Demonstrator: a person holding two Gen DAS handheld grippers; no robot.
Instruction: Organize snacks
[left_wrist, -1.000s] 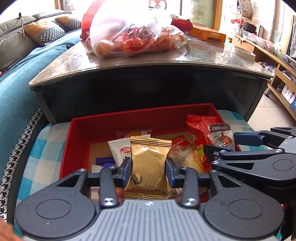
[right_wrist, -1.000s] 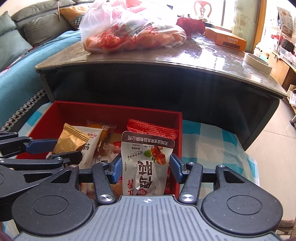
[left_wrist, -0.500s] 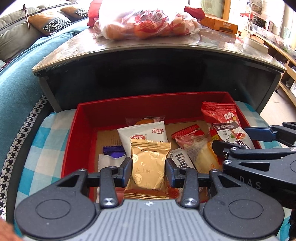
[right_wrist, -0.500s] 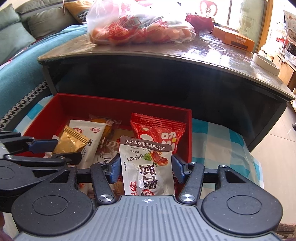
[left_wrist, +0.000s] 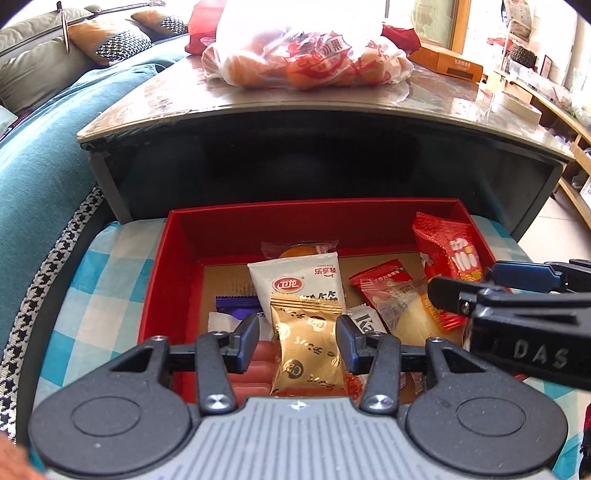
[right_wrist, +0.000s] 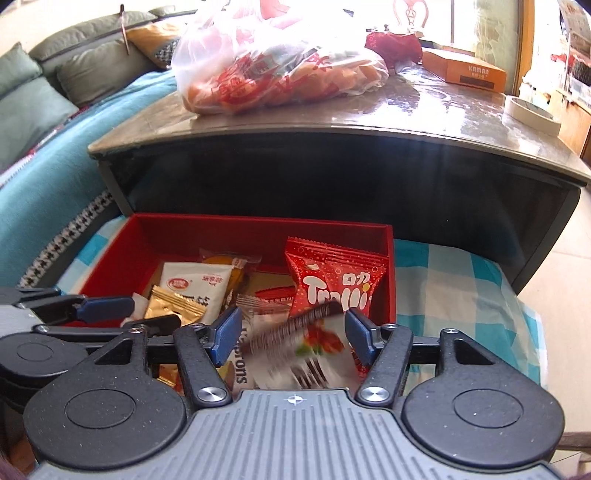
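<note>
gold packet (left_wrist: 306, 347) upright, loose between parted left gripper (left_wrist: 297, 341) | right gripper (right_wrist: 293, 336) released, white packet (right_wrist: 303, 356) blurred

I note a glossy foil gold packet (left_wrist: 306, 347), matt red box (left_wrist: 177, 258), checked cloth (left_wrist: 107, 295), polished tabletop (right_wrist: 424, 107).

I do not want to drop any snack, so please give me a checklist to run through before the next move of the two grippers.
1. Left gripper holds gold packet firmly: cannot tell; small gap at one pad.
2. Right gripper holds white packet firmly: not ok; packet blurred, tilted.
3. Both packets over red box: ok.
4. Bare floor in box for placing: ok, back left.
5. Grippers apart: cannot tell; very close.
</note>
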